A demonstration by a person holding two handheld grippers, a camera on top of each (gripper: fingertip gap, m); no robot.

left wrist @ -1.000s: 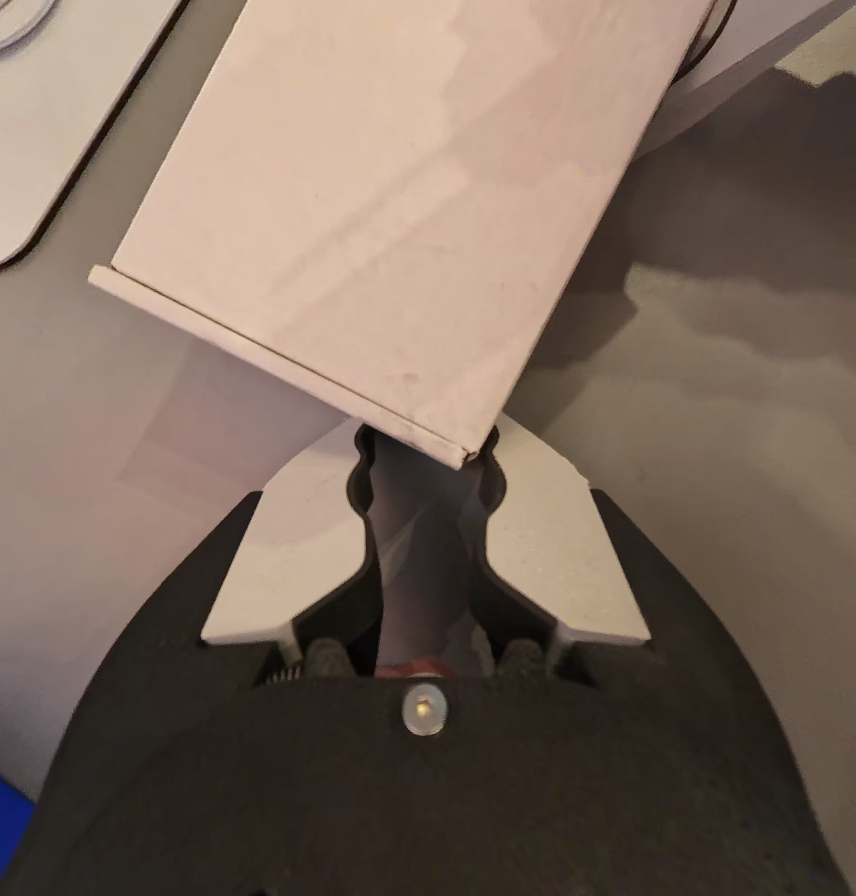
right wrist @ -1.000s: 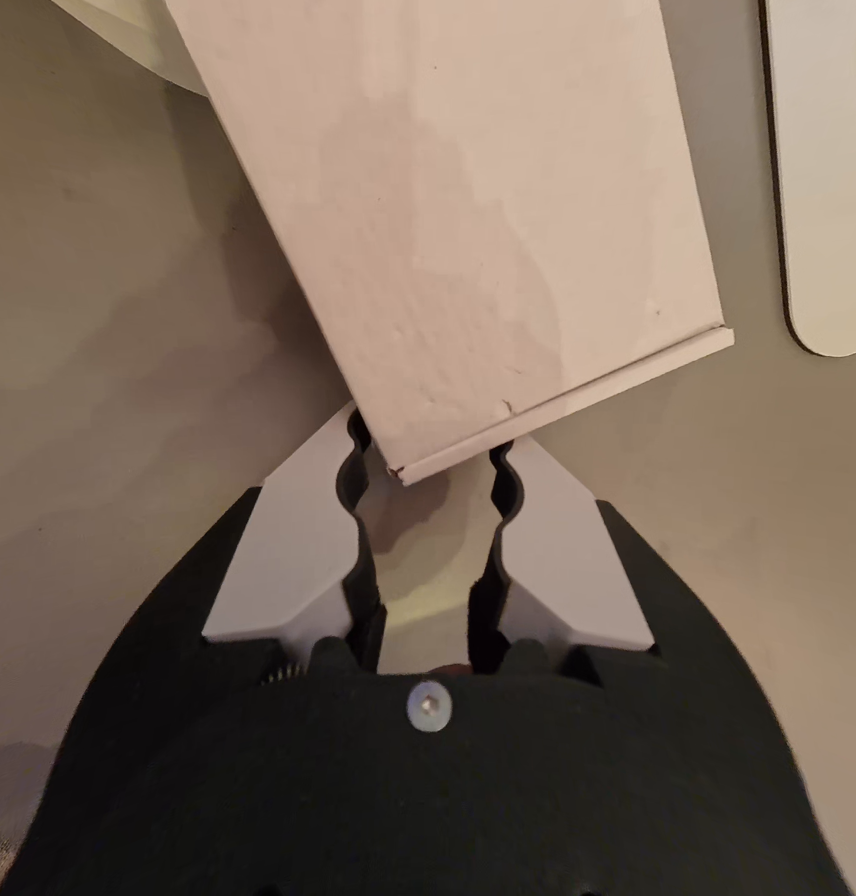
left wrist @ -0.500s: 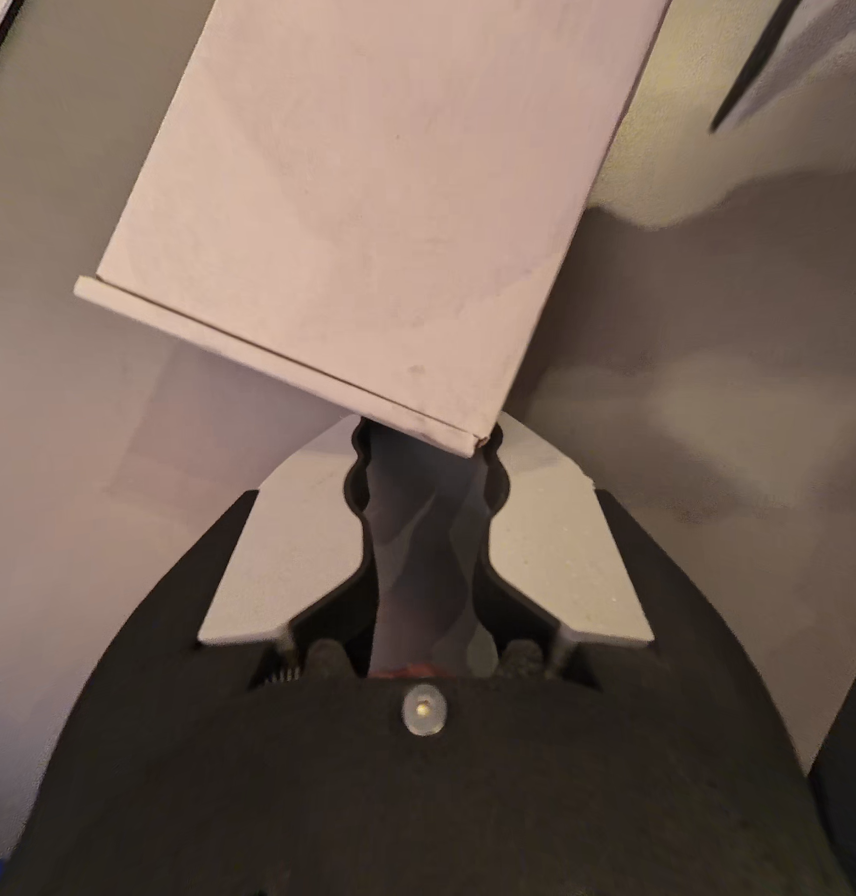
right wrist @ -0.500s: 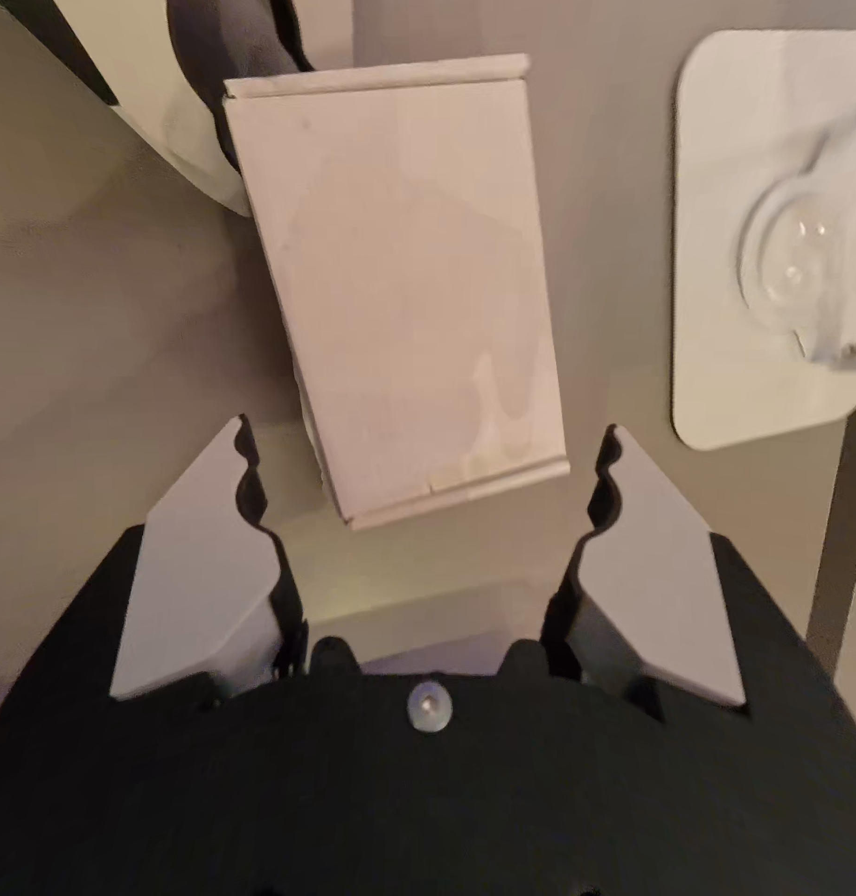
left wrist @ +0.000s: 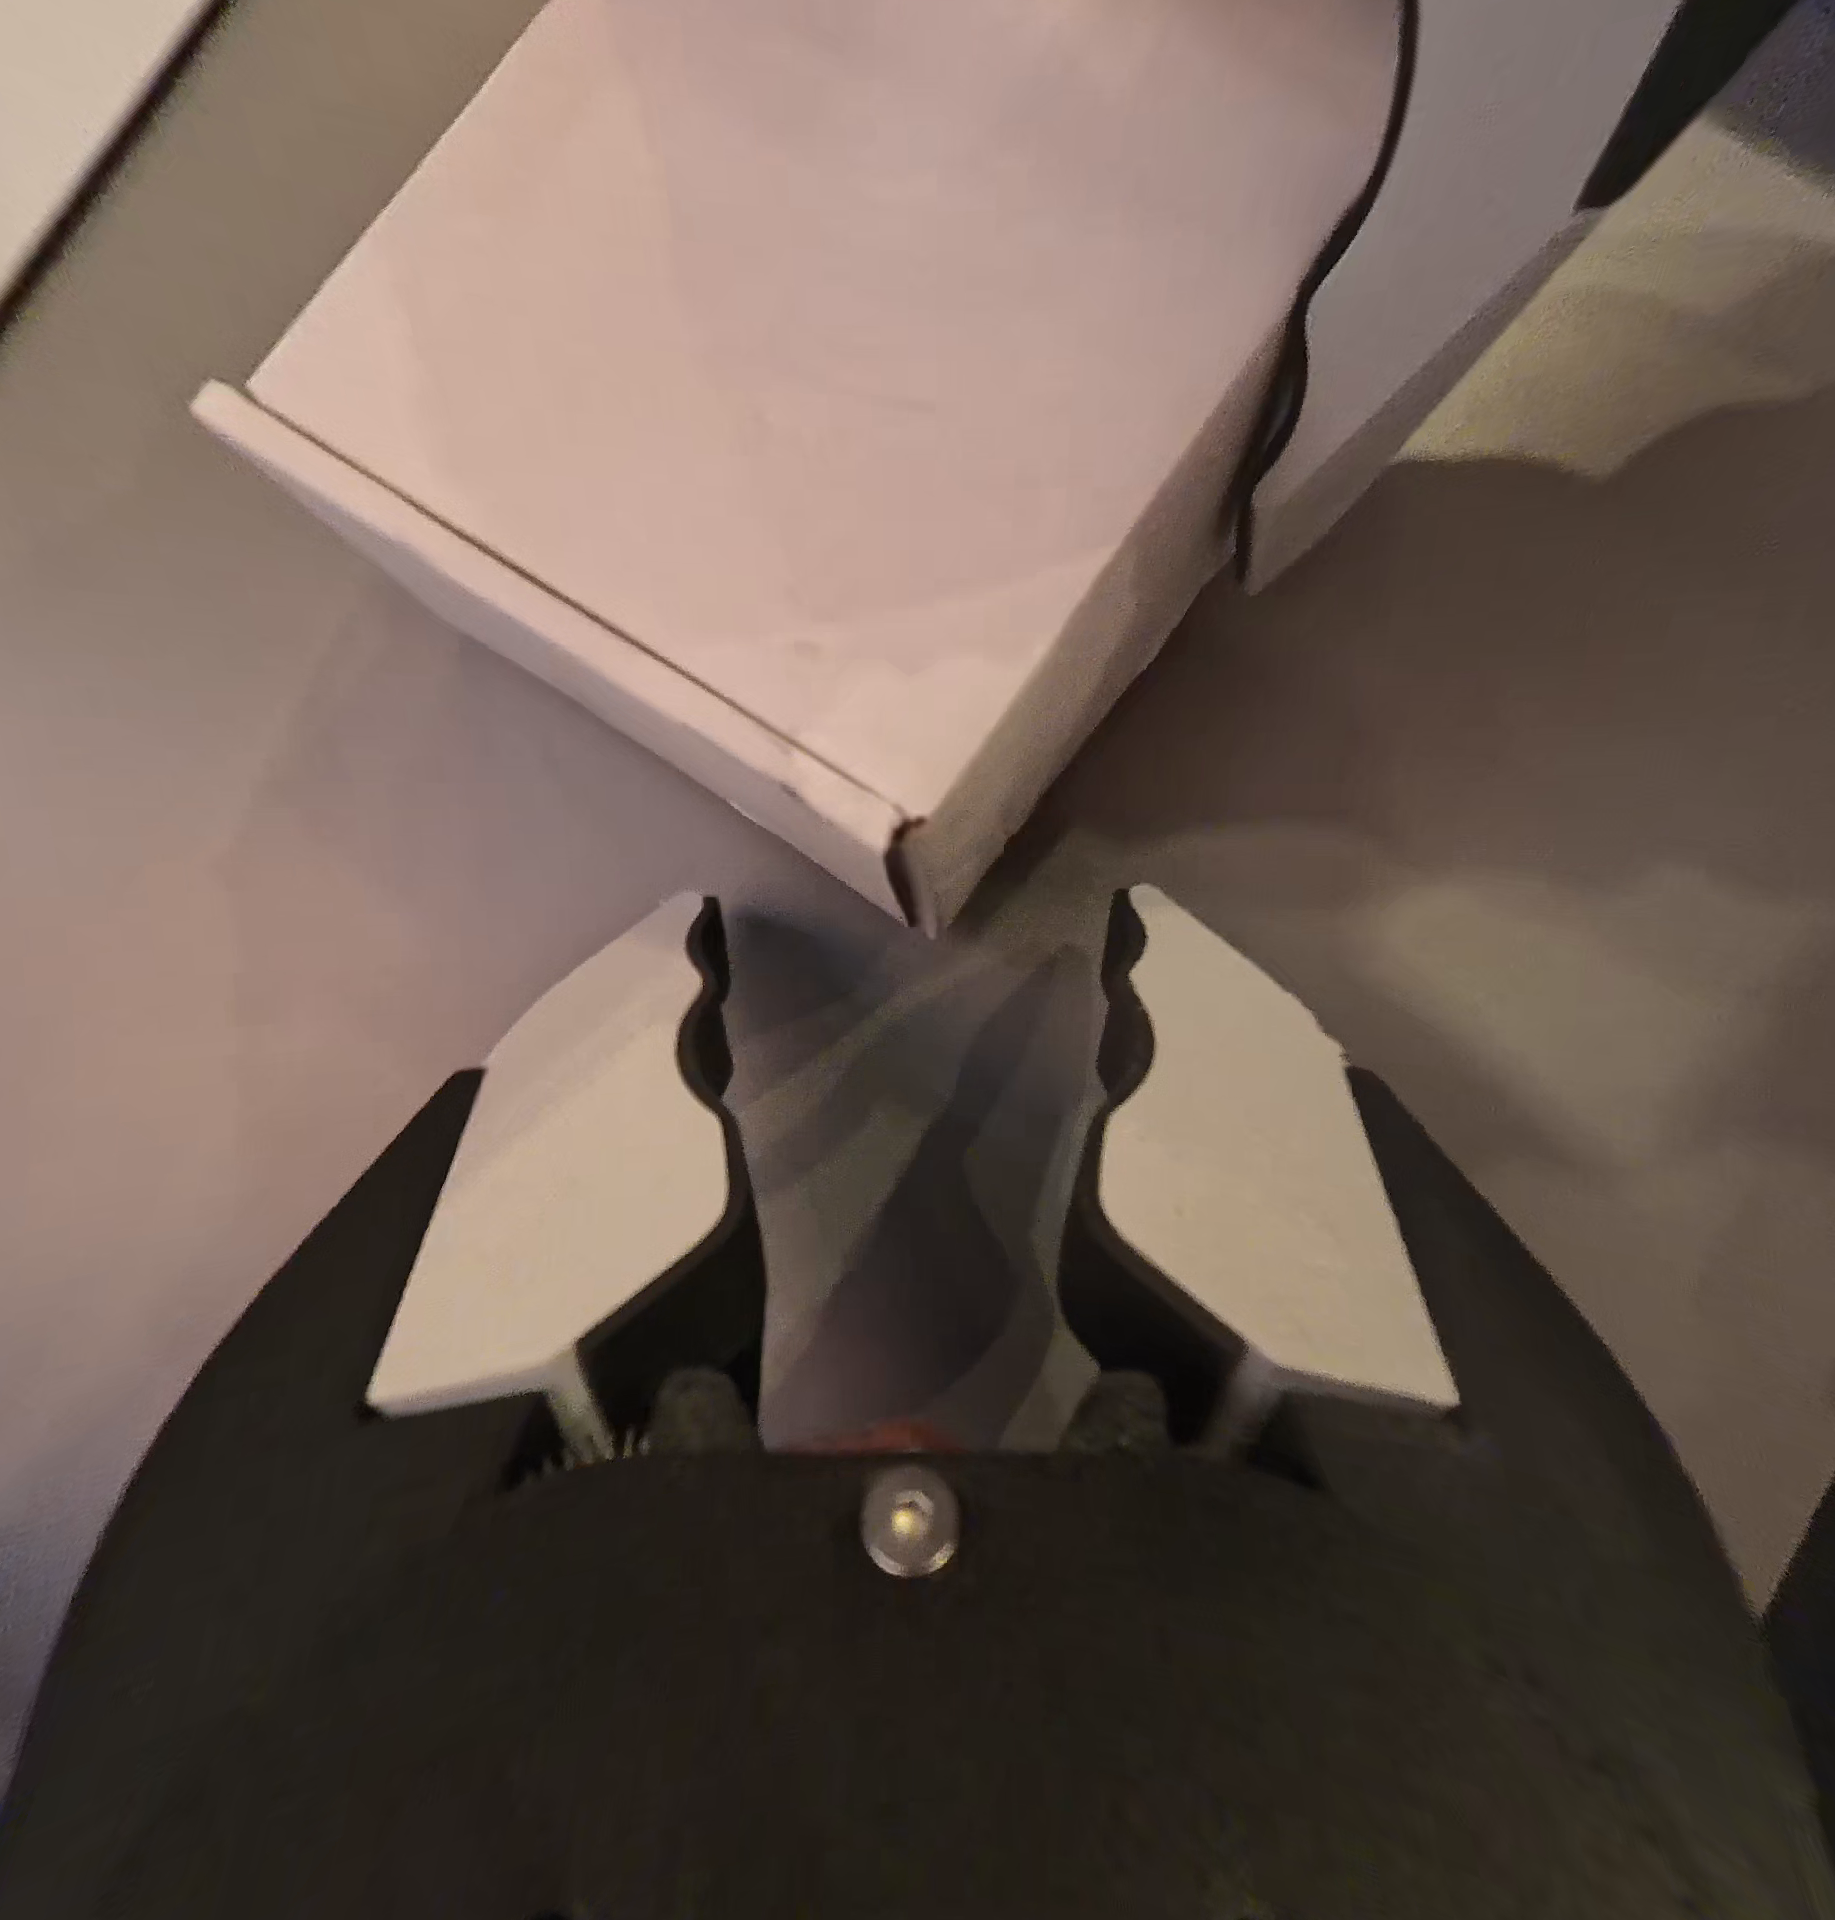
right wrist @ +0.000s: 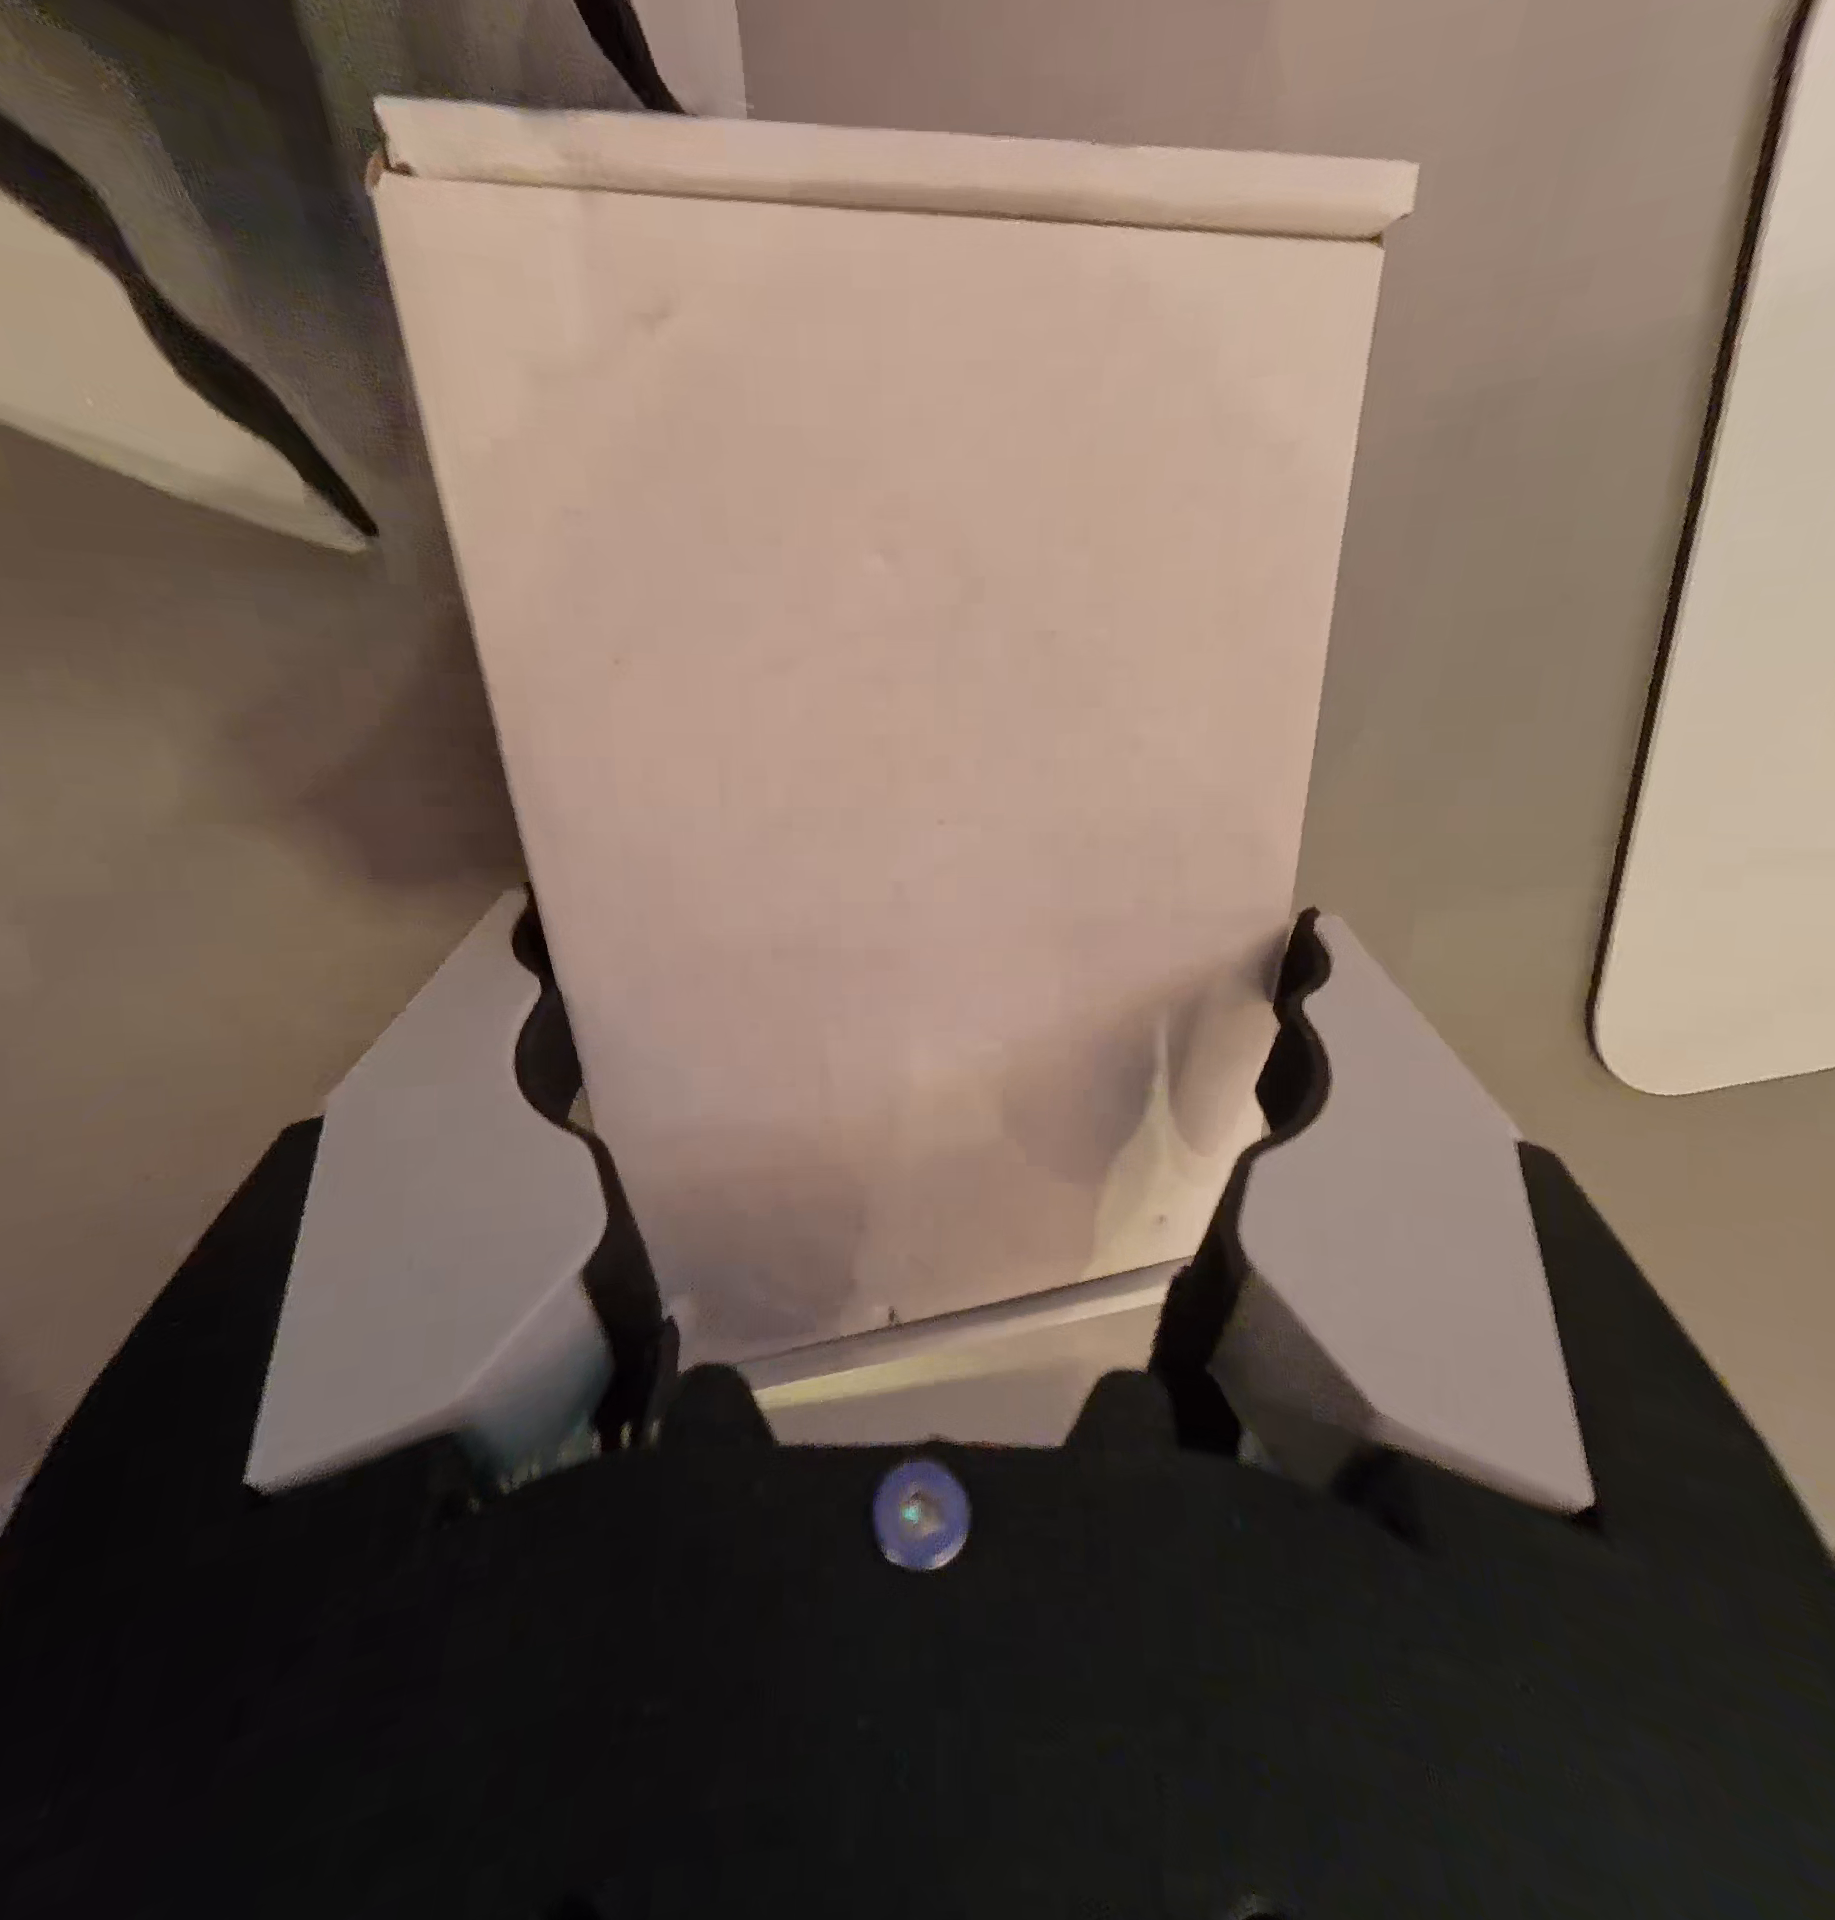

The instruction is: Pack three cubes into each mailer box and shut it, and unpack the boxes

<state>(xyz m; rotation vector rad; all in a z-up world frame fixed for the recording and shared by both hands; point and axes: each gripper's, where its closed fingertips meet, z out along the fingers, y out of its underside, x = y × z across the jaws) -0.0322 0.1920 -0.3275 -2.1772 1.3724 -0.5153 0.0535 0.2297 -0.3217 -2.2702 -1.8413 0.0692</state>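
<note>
box (right wrist: 892, 665) shut on counter (right wrist: 217, 779) | right gripper (right wrist: 913, 1023) fingers wide astride near end, squeeze evenly | left gripper (left wrist: 918, 997) fingers narrow, empty, by far corner

The mailer box (right wrist: 892, 665) is matt white cardboard, faintly scuffed. Beneath it, the table (right wrist: 217, 748) looks smooth, matt grey.

Dim grey tabletop (left wrist: 113, 935), soft shadows

The left gripper (left wrist: 913, 914) has its fingers (left wrist: 601, 1164) partly spread with nothing between them. The right gripper (right wrist: 913, 935) has its fingers (right wrist: 1412, 1195) spread wider, one along each side of something; whether they press it cannot be told.
</note>
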